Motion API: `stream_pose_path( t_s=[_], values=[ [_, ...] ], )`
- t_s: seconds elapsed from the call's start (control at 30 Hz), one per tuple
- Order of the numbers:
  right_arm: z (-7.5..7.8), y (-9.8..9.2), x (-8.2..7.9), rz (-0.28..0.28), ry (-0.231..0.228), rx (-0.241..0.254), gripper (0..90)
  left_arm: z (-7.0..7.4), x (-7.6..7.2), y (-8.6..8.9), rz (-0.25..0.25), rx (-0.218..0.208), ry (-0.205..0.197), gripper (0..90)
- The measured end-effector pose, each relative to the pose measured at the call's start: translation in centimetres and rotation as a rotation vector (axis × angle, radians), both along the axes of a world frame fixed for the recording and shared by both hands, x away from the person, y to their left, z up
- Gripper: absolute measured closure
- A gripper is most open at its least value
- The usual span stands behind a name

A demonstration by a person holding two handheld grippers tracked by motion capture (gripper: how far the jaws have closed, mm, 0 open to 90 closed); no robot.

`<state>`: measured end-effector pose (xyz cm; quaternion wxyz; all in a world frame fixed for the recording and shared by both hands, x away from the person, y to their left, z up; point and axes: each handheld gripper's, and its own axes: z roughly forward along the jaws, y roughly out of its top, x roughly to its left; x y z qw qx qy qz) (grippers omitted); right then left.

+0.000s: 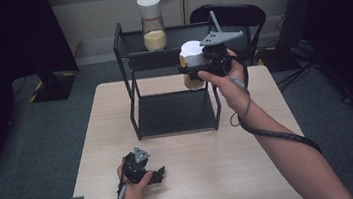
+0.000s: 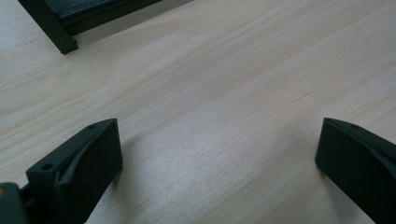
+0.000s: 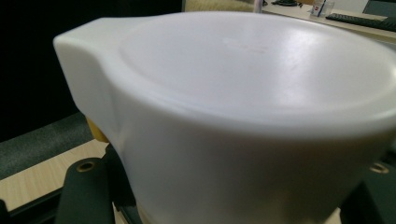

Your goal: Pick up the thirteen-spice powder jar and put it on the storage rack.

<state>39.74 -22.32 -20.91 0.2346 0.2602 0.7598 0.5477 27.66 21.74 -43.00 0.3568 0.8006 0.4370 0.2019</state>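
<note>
Holding a white-lidded jar (image 1: 191, 65) upright in my right gripper (image 1: 201, 66), jaws clamped on its sides just under the lid, I have it at the front right of the rack (image 1: 170, 80), about level with the top shelf (image 1: 167, 39). That shelf lies just beyond, a second jar (image 1: 151, 22) at its back left. My left gripper (image 1: 147, 173) rests wide open and empty on the table (image 1: 223, 174), far off.

Grey carpet floor (image 1: 29, 146), black chair (image 1: 235, 16), beige wall (image 1: 94, 10).
</note>
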Motion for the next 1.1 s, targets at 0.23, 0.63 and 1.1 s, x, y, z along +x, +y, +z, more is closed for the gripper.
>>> stream_pose_path(
  t_s=[0.23,0.63,1.1],
  values=[
    [2.2,0.3,0.5,-0.015,-0.006,-0.008,30.6,0.0,0.0,0.0,0.000,0.000,0.000,0.0],
    [6.3,1.2,1.6,-0.030,-0.013,-0.009,30.7,0.0,0.0,0.0,-0.002,0.002,0.001,0.0],
    [8.7,2.2,4.2,-0.085,-0.014,0.023,30.6,0.0,0.0,0.0,0.000,0.000,0.000,0.0]
  ],
)
